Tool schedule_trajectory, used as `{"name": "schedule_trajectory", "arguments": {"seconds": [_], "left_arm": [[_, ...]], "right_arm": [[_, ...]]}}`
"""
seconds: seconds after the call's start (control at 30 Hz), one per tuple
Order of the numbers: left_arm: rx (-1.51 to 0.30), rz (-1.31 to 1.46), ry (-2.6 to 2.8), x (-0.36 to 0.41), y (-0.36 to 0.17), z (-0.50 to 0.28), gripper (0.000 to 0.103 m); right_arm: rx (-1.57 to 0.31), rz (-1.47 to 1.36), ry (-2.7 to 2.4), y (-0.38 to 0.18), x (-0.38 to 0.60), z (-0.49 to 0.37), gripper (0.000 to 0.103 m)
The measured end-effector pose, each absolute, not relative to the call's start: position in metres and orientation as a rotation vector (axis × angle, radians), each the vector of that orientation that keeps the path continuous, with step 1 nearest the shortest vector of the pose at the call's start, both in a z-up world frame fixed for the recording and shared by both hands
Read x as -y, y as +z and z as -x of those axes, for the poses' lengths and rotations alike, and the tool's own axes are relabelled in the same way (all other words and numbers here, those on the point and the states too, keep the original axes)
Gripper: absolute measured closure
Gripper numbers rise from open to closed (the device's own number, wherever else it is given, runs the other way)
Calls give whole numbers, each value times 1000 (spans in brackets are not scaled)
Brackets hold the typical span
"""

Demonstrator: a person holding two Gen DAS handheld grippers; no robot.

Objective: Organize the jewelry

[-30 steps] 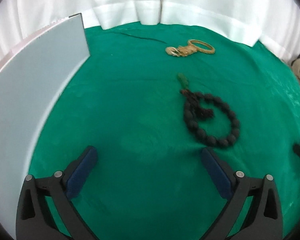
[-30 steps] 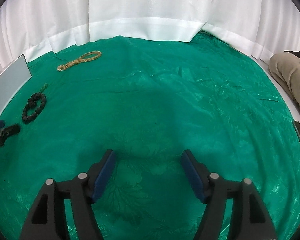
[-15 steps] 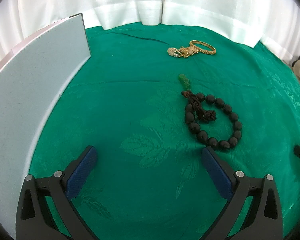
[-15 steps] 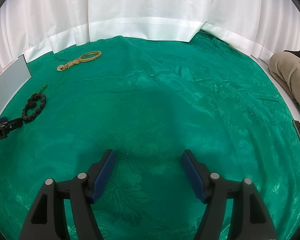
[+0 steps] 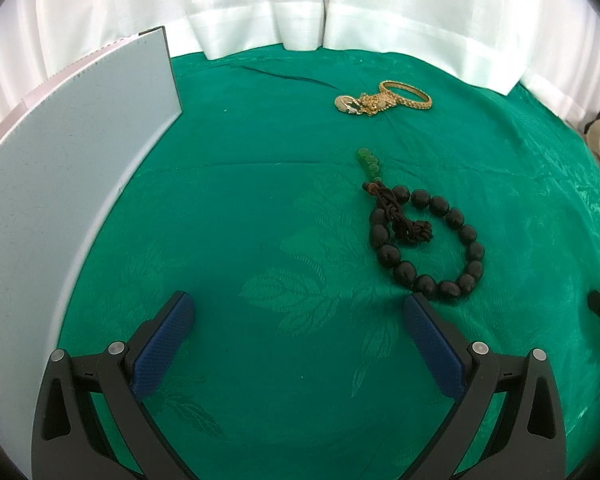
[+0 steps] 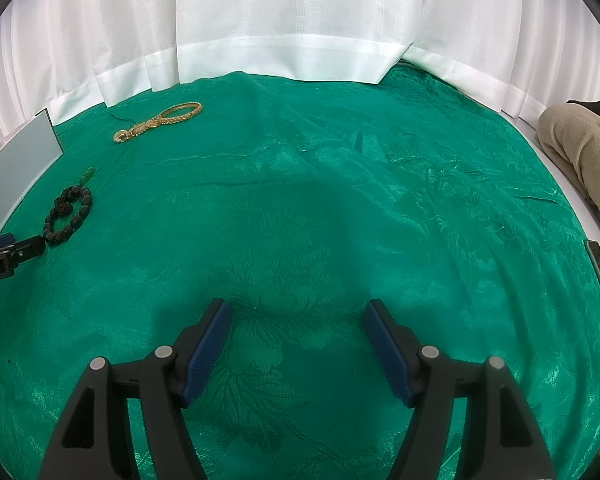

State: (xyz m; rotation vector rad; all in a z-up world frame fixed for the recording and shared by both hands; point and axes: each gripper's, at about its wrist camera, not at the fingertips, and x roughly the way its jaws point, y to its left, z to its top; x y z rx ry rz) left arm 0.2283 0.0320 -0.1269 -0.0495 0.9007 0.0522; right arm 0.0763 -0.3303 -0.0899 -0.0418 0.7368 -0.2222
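Note:
A dark bead bracelet with a brown knotted cord and green end beads lies on the green cloth, just ahead and right of my left gripper, which is open and empty. A gold bangle with a chain lies farther back. In the right wrist view the bead bracelet and the gold jewelry lie far left. My right gripper is open and empty over bare cloth.
A pale grey box wall stands along the left and also shows in the right wrist view. White curtains ring the table. A person's beige-clothed leg is at the right edge. The left gripper's tip shows at far left.
My left gripper has edged forward and slightly right, so the bead bracelet sits a little closer to its right finger. The right gripper has stayed still.

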Motion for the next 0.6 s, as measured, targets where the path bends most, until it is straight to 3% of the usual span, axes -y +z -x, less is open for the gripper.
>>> {"name": "schedule_trajectory", "arguments": {"seconds": [0.6], "left_arm": [[-901,50,52,-32,-127,-229,0]], "right_arm": [[-736,42,-221,-91,334,-70,31]]}}
